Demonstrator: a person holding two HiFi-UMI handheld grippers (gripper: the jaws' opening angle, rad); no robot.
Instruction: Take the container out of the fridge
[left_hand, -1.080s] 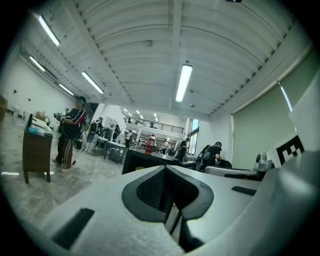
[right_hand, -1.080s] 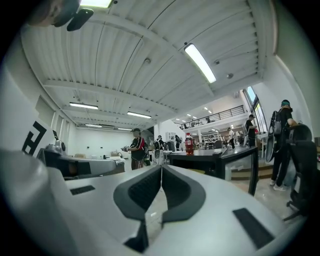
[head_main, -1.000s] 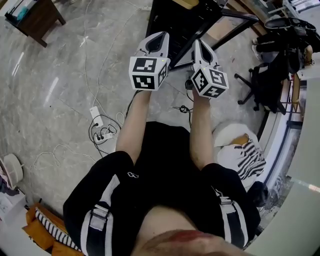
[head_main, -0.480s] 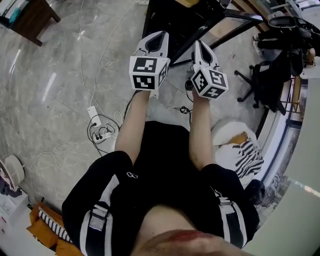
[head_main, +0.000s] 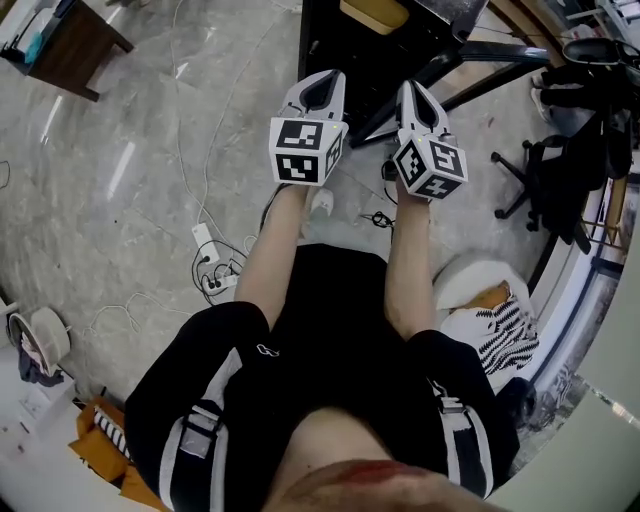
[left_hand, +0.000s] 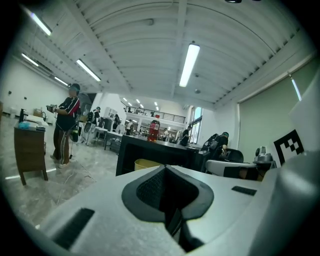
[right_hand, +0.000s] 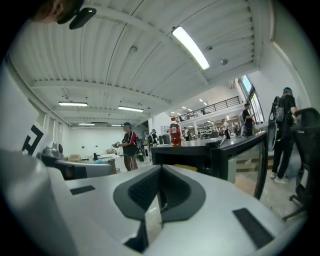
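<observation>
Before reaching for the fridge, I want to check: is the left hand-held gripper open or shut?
Shut: the left hand-held gripper shows its jaws meeting at the tip, nothing between them.

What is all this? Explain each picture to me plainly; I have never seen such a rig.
A person holds a hand tool with two jaws in each hand. The head view looks down from their head: left gripper, right gripper, each with a marker cube, above a grey floor. The other two pictures look along each tool's jaws. Both pairs are shut, holding nothing. Ahead stands a black fridge, door open, a yellow container inside and a red bottle on top.
</observation>
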